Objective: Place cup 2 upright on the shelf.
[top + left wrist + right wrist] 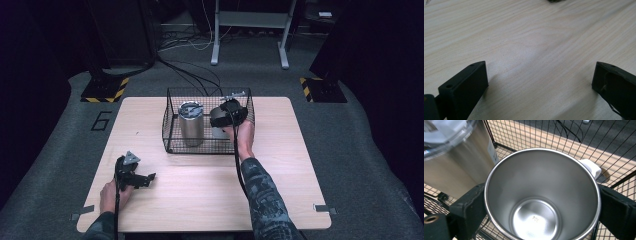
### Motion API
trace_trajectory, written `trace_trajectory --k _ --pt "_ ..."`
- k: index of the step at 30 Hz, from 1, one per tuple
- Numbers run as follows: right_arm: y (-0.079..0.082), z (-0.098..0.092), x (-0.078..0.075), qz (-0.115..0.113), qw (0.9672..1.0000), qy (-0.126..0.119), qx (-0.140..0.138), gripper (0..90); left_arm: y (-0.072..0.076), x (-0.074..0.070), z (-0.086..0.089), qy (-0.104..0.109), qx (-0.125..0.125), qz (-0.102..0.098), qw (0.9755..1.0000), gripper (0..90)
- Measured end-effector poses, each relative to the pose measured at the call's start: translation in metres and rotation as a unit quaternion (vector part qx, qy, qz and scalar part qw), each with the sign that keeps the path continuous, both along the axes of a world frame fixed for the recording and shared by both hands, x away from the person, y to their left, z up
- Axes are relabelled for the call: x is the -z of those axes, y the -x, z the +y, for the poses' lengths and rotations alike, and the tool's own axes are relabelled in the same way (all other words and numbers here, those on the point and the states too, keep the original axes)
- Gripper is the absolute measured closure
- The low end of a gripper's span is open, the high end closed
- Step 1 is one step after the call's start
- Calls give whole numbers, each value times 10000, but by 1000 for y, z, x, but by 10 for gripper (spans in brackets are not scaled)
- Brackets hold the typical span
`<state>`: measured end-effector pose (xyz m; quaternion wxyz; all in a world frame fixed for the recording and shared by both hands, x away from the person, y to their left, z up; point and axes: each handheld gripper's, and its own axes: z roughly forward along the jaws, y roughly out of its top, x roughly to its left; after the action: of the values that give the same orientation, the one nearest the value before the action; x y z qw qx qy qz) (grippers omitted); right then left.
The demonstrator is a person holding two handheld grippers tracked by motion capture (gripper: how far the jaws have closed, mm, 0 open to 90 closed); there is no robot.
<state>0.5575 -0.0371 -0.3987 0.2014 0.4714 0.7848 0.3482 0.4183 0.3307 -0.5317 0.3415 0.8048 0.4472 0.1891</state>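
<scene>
A black wire basket (170, 131) stands at the back middle of the wooden table (210, 195). In its left half stands a tall steel tumbler (191, 124) with a clear lid. My right gripper (227, 116) reaches into the basket's right half and is shut on an open steel mug (541, 195) with a white handle. One jaw presses each side of the mug's rim. The tumbler (454, 162) stands close beside the mug. My left gripper (147, 179) rests low over the table's front left corner, open (540, 80), with only bare wood between its jaws.
The basket's wire wall (574, 142) rises just beyond the mug. On the floor behind the table are cables (195, 75), a white stand's legs (250, 30) and yellow-black striped bases (105, 92).
</scene>
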Motion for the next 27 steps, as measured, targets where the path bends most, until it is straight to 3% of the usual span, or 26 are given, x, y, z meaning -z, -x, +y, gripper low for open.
trace_trajectory --k 13,20,27 --pt "-4 1 21 348 9993 85 46 59 0 0 0 6 -6 -2 10000 3" --pt "-5 2 26 421 9991 94 38 57 0 0 0 -36 25 -14 10000 3" --pt "-5 2 28 449 9989 127 49 55 0 1 -1 57 -51 -22 10000 3"
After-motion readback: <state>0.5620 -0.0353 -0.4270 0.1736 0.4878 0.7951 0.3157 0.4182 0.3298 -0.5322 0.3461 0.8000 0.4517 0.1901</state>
